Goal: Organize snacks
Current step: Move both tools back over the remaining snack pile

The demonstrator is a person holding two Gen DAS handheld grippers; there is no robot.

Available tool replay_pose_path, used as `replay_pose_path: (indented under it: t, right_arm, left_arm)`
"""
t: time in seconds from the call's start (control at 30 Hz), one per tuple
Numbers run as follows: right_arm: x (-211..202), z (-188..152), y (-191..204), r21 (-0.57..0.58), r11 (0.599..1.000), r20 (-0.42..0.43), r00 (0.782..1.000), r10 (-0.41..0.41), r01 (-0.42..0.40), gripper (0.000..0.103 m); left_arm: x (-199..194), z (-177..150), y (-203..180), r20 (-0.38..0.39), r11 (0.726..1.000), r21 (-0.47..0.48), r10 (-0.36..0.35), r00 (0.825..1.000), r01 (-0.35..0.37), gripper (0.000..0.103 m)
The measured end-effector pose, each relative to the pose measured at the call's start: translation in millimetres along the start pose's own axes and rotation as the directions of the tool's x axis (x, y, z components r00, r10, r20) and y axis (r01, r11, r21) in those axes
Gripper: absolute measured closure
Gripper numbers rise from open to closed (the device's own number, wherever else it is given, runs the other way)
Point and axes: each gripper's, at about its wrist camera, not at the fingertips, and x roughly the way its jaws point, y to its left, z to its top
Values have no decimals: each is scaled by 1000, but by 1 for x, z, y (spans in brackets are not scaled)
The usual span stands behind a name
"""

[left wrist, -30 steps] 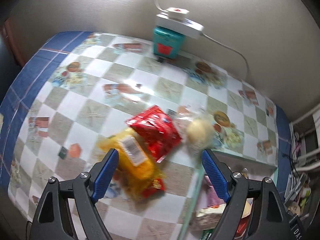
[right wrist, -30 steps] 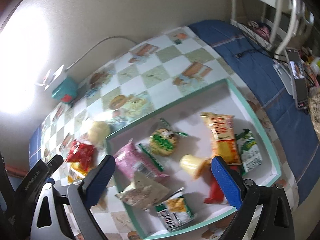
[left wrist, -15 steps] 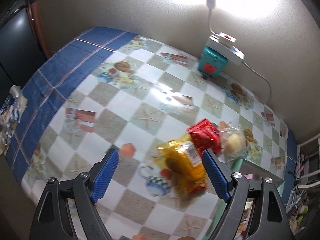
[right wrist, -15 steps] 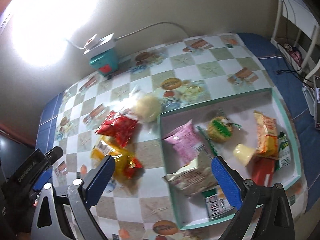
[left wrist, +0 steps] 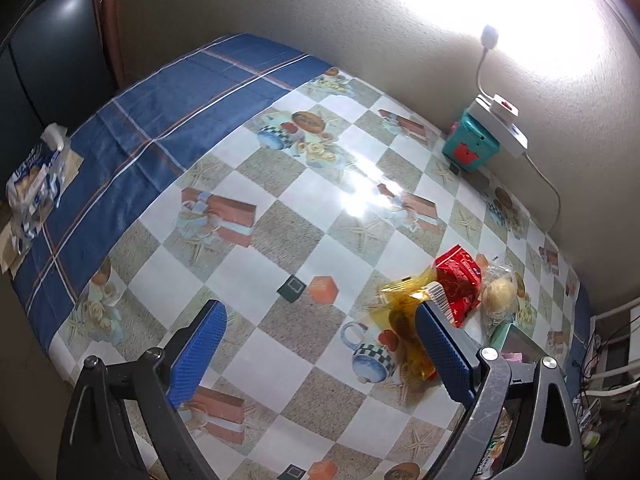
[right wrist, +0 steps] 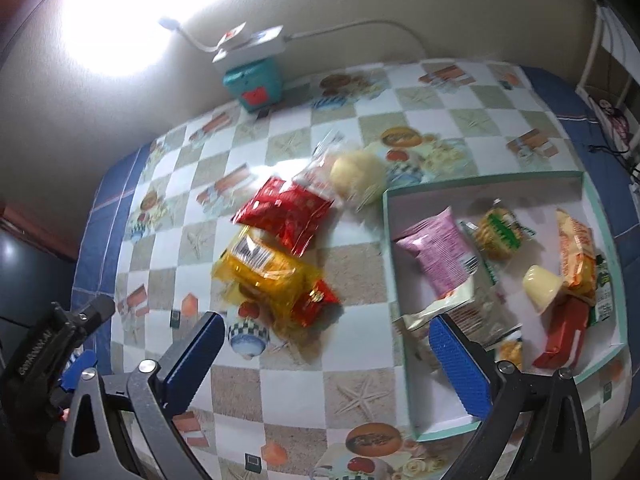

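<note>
A yellow snack bag (right wrist: 266,270), a red snack bag (right wrist: 286,212) and a clear-wrapped pale bun (right wrist: 358,176) lie together on the checked tablecloth, left of a mint-rimmed white tray (right wrist: 390,248) that holds several snacks. The same three show in the left wrist view: yellow bag (left wrist: 404,320), red bag (left wrist: 458,280), bun (left wrist: 498,292). My right gripper (right wrist: 326,354) is open and empty, above the cloth in front of the yellow bag. My left gripper (left wrist: 320,350) is open and empty, left of the pile. The left gripper's body (right wrist: 52,344) shows at the right wrist view's left edge.
A teal box (right wrist: 254,82) with a white power strip (right wrist: 250,42) on top stands against the wall, its cable running right. A blue-and-white packet (left wrist: 34,188) lies beyond the table's left edge. Shelving and cables (left wrist: 608,364) are at the right.
Both grippers have pulled back and swung left; the tray has slid to the right of the right wrist view and the loose pile to the right of the left wrist view. Both stay open.
</note>
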Motion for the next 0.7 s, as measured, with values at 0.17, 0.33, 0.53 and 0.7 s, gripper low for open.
replay_pose_path:
  t: [0.17, 0.33, 0.53, 0.7]
  right_arm:
    - [15, -4, 4, 2, 1000, -33, 999, 0, 0, 0]
    - [29, -5, -1, 7, 999, -63, 997, -32, 33, 0]
    - [39, -2, -4, -2, 999, -68, 997, -35, 35, 0]
    - [45, 3, -9, 3, 999, -53, 998, -43, 44, 0]
  left_arm:
    - [3, 3, 13, -12, 999, -40, -15, 1000, 15, 8]
    - [13, 3, 10, -32, 999, -41, -28, 999, 26, 8]
    - [46, -5, -5, -114, 1000, -18, -24, 993, 22, 8]
    - [75, -12, -17, -193, 1000, 7, -12, 981, 14, 8]
